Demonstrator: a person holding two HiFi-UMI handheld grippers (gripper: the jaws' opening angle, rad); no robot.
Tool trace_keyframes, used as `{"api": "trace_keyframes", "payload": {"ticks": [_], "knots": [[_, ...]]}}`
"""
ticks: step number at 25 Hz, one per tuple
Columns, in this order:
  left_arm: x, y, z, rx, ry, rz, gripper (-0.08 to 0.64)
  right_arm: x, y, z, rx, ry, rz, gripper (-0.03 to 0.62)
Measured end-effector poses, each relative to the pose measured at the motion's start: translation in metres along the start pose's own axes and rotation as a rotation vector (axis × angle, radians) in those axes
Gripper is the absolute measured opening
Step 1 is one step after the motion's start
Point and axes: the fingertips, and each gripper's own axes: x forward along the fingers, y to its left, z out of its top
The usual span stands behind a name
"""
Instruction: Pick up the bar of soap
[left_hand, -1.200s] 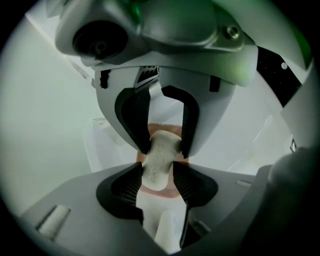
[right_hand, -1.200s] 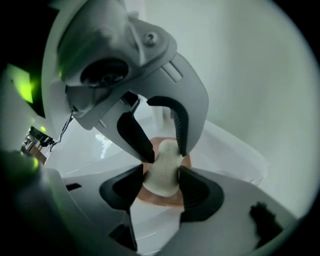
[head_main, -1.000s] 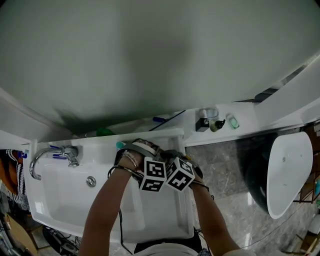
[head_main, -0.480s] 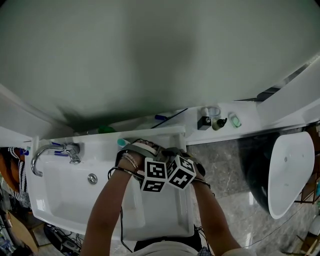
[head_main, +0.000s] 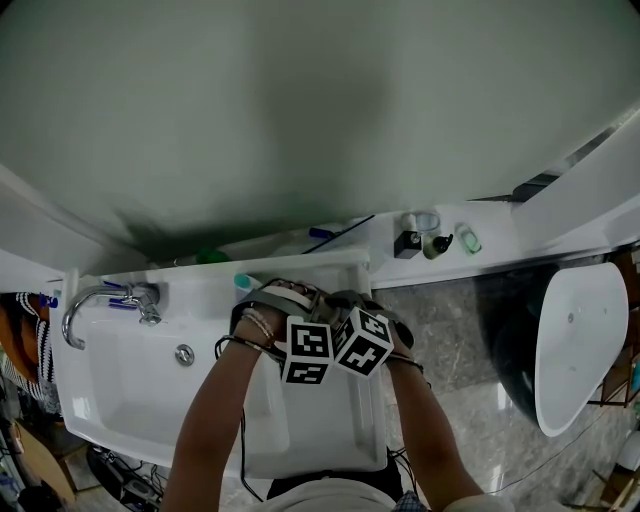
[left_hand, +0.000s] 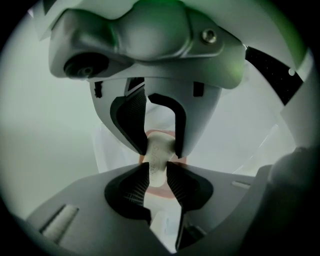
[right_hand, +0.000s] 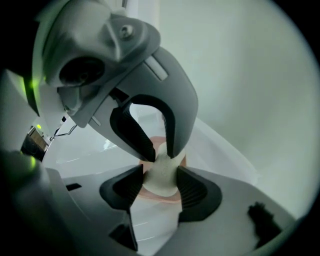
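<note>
The cream bar of soap (left_hand: 157, 156) stands on edge over a pink-orange soap dish (left_hand: 159, 191). My left gripper (left_hand: 158, 176) has its dark ribbed pads on both faces of the bar as its jaws are closing. From the opposite side, my right gripper (right_hand: 160, 181) has its pads against the soap (right_hand: 163, 175) too, above the same dish (right_hand: 150, 193). Each gripper view shows the other gripper's jaws on the far end of the bar. In the head view both hands meet above the sink's right part, and the marker cubes (head_main: 335, 346) hide the soap.
A white sink (head_main: 110, 420) with a chrome faucet (head_main: 100, 303) lies below the hands. Behind it a ledge carries a green item (head_main: 210, 257), a blue-handled brush (head_main: 322, 233) and small bottles (head_main: 436, 246). A white oval fixture (head_main: 575, 340) stands at the right on marble floor.
Hardly anything differs in the head view: both hands and the marker cubes stay at the same spot over the sink, shifted only slightly.
</note>
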Motion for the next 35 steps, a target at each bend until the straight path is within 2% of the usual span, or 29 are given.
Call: {"api": "trace_keyframes", "payload": {"ticks": [7,17,24,35], "knots": [[-0.005,-0.002,-0.001,-0.025,-0.010,0.017,0.117,-0.002,0.003,0.003,-0.022,-0.001,-0.011,0.219],[-0.031,-0.010,0.002,-0.049,-0.001,0.083,0.115,-0.020,0.020,0.011,-0.047,-0.016,-0.019,0.219],[-0.046,-0.051,0.013,-0.064,-0.019,0.044,0.130,-0.029,0.066,0.006,-0.070,0.001,0.020,0.219],[-0.046,-0.128,0.046,-0.115,-0.065,-0.057,0.144,-0.033,0.142,-0.027,-0.061,0.045,0.118,0.219]]}}
